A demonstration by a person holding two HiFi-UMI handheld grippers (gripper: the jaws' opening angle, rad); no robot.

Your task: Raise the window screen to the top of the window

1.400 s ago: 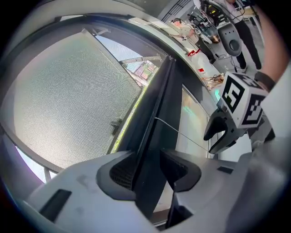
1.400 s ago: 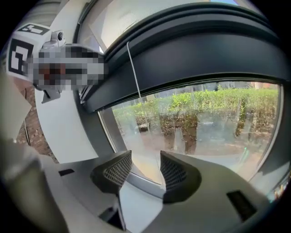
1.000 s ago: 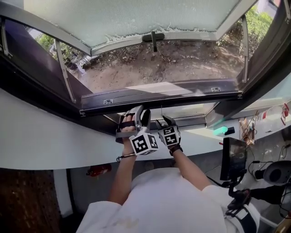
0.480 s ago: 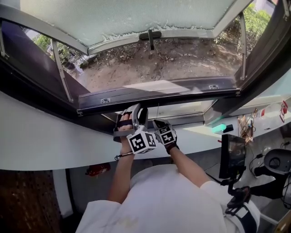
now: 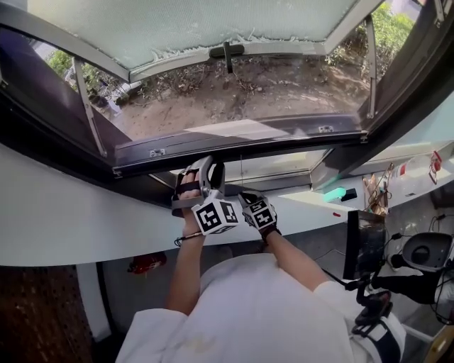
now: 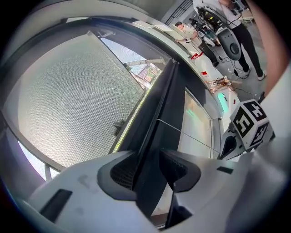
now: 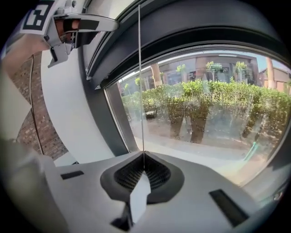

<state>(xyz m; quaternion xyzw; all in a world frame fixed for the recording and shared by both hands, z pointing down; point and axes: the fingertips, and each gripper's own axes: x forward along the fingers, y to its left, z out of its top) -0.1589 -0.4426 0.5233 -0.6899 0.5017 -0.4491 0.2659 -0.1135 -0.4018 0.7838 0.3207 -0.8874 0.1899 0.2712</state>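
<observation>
A dark horizontal bar [image 5: 284, 131] runs across the window opening, under the textured sash pane [image 5: 213, 21] that is swung outward. My left gripper [image 5: 207, 167] reaches up to this dark bar [image 6: 157, 113]; its jaws sit either side of the bar's edge and the pads press on it. A thin pull cord [image 5: 241, 174] hangs from the bar. My right gripper [image 5: 245, 198] is just right of the left one and lower. In the right gripper view the pull cord [image 7: 139, 68] runs straight down into the right gripper [image 7: 143, 157], whose pads are shut on it.
A fixed glass pane [image 7: 204, 113] lies below the bar, above a white sill [image 5: 312, 205] with a green object [image 5: 335, 192] on it. A monitor on a stand [image 5: 360, 244] and cabled equipment are at the right. Metal stays [image 5: 84, 106] hold the sash.
My right gripper has come down and slightly left along the cord, and its jaws have closed. My left gripper has stayed on the bar.
</observation>
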